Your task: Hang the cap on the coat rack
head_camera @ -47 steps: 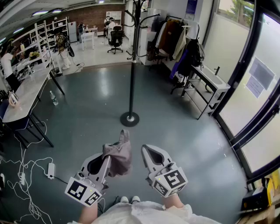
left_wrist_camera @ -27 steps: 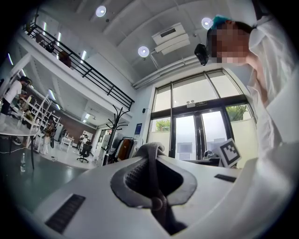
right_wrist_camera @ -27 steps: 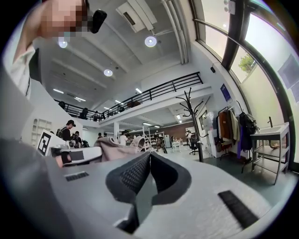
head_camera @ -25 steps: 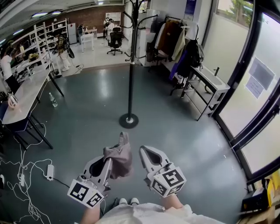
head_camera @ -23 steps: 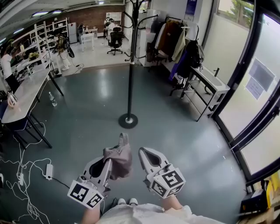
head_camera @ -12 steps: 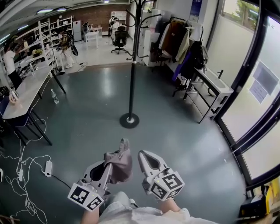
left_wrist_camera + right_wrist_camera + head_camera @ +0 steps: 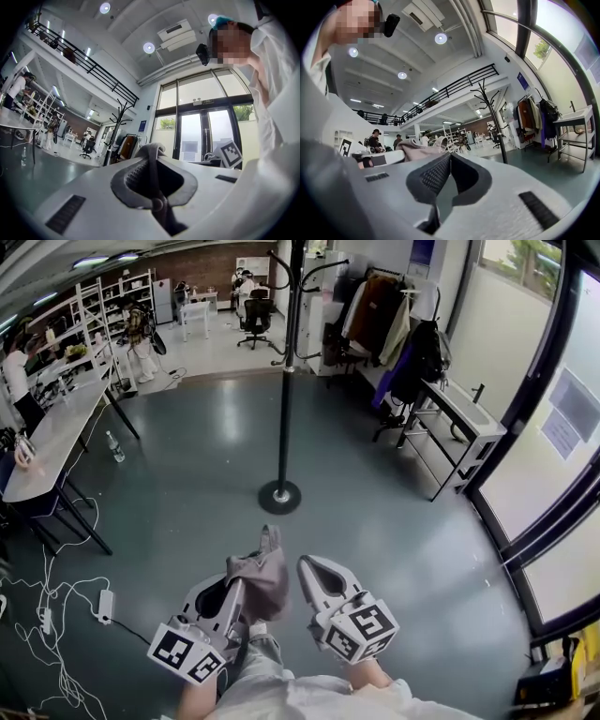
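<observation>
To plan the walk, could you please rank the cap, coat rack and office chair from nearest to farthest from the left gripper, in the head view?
1. Cap: clamped in the left gripper itself.
2. Coat rack: ahead, standing mid-floor.
3. Office chair: far back, beyond the rack.

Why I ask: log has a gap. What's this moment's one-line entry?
left hand-held gripper: shut on cap | right hand-held gripper: shut, empty | coat rack: ahead, untouched
</observation>
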Available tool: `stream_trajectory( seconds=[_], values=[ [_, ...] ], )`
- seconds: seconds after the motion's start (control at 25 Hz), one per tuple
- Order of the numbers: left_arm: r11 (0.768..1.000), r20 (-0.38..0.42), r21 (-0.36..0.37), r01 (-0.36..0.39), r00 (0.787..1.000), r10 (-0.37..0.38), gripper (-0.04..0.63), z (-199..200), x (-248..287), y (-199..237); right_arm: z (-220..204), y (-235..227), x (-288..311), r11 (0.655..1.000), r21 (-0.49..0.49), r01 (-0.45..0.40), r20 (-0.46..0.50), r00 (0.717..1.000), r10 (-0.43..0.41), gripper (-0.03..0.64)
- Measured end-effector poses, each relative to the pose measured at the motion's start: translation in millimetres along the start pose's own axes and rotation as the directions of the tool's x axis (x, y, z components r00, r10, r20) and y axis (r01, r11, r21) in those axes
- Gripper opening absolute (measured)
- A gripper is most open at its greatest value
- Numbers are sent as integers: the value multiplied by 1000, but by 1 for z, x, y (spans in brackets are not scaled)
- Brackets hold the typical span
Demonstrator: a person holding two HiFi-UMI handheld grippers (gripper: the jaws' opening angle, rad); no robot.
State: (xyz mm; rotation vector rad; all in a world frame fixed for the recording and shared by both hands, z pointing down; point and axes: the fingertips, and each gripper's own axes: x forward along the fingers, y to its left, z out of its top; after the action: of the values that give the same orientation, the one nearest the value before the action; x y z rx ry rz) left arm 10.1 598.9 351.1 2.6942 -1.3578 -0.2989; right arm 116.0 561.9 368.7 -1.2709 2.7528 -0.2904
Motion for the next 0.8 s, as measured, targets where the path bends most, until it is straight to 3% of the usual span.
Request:
stream_trajectory(
  seconds=[0.8],
  values=[
    [995, 17, 24, 93, 995, -93, 18, 38, 147, 188, 39, -92, 216, 996, -35, 77, 49, 996, -75, 3]
  ],
)
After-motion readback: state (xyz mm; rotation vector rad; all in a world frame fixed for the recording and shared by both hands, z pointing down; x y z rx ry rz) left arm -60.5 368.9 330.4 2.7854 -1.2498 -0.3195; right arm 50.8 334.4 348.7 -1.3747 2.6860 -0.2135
